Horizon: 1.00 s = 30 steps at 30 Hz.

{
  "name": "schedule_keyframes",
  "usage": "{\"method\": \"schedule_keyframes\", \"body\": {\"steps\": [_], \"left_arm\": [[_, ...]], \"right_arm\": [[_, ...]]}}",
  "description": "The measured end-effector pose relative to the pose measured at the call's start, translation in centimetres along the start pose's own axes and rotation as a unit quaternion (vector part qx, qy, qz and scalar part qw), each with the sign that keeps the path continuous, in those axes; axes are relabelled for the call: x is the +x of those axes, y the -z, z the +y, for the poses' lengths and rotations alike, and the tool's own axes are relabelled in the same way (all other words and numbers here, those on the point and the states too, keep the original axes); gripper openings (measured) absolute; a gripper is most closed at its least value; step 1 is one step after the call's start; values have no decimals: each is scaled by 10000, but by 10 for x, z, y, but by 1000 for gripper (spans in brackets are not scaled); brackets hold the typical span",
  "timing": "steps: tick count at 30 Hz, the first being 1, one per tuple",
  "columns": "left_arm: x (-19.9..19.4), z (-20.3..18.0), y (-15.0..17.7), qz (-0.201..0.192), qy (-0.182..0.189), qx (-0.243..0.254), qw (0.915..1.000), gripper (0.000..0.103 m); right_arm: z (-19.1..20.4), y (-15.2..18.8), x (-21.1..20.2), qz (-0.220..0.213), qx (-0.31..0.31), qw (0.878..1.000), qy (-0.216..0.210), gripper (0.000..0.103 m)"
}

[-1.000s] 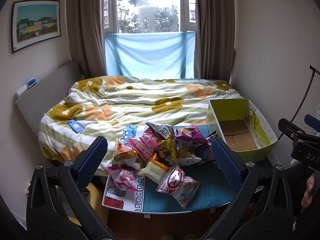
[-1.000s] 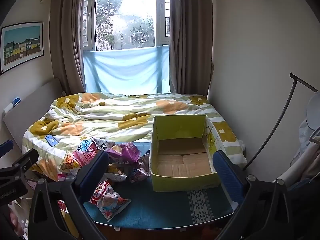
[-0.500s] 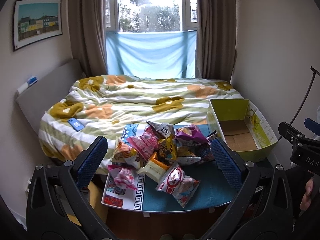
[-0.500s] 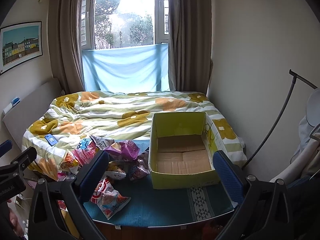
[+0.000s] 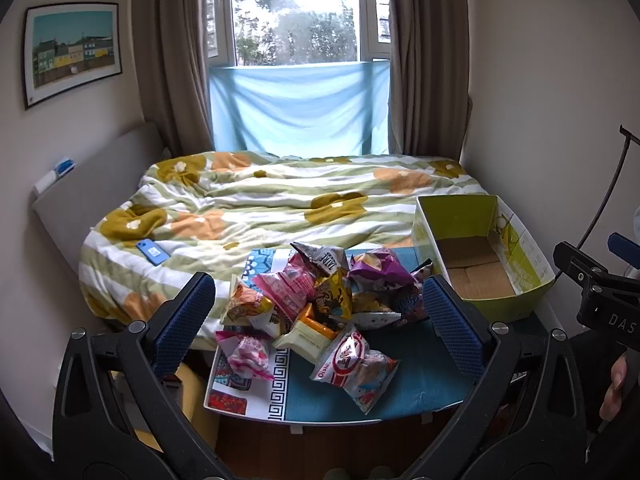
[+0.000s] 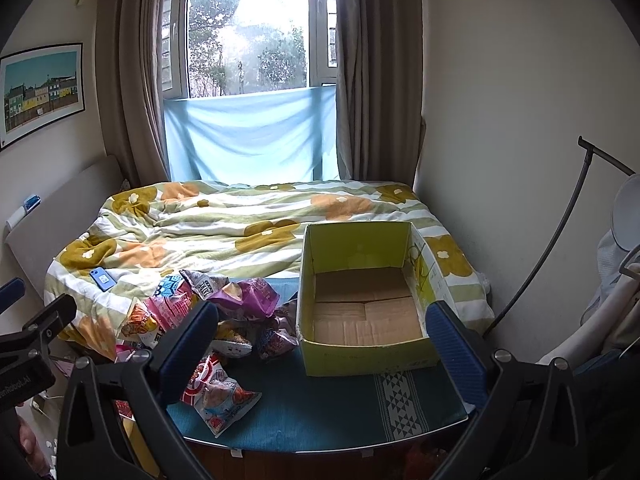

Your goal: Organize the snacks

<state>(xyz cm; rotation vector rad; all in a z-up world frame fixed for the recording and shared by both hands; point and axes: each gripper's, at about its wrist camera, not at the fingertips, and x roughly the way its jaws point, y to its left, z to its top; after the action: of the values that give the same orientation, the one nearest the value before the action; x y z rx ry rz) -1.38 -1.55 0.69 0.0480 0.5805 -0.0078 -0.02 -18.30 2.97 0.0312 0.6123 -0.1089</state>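
1. Left edge of the left wrist view only: yellow thing under the worktop [image 5: 400, 396].
2. Centre: snack pile [image 5: 320, 300], heaped on the worktop, framed by the left gripper [image 5: 318, 316], spread wide, holding nothing.
3. Right wrist view only: whole green box [image 6: 368, 356], bare cardboard floor, between the fingers of the right gripper [image 6: 322, 340], likewise agape and unladen.

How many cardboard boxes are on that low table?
1: an open green cardboard box, empty, stands on the right side of the blue-topped table, beside the pile of snack bags. None looks hidden.
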Motion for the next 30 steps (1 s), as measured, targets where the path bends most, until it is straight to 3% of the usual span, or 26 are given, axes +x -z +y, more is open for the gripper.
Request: {"method": "schedule_keyframes", "body": {"steps": [30], "left_arm": [[13,-4,1,232,41,26,9997,102]], "right_arm": [[0,2,9,138,11,9999,-9,103]]}}
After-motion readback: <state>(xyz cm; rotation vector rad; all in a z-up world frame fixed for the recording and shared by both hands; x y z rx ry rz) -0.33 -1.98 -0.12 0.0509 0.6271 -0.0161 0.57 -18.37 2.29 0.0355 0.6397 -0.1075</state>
